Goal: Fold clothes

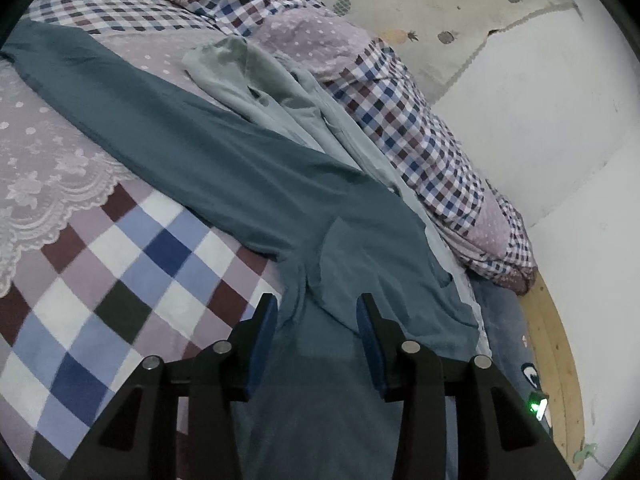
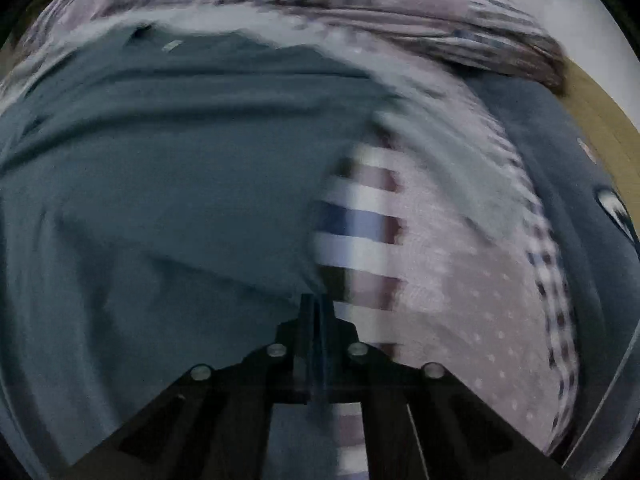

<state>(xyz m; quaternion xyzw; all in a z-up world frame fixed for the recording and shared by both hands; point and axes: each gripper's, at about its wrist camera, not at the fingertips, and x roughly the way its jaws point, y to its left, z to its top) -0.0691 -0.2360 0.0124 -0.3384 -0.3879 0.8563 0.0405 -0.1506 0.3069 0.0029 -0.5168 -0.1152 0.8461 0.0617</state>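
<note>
The left gripper (image 1: 318, 312) hangs low over the bed with its jaws apart, the dark teal garment (image 1: 248, 168) running up between them, untouched by the blue pads. From there the garment stretches diagonally across the checked bedspread (image 1: 120, 272) toward the bed's far left corner. A paler green garment (image 1: 264, 88) lies crumpled beyond it, beside the rolled-up checked quilt (image 1: 404, 120) along the bed's right edge — a wooden bed frame (image 1: 552, 344) shows past that. In the blurred right wrist view, the right gripper (image 2: 318, 304) has its jaws together at the teal garment's edge; whether cloth is pinched between them cannot be told.
</note>
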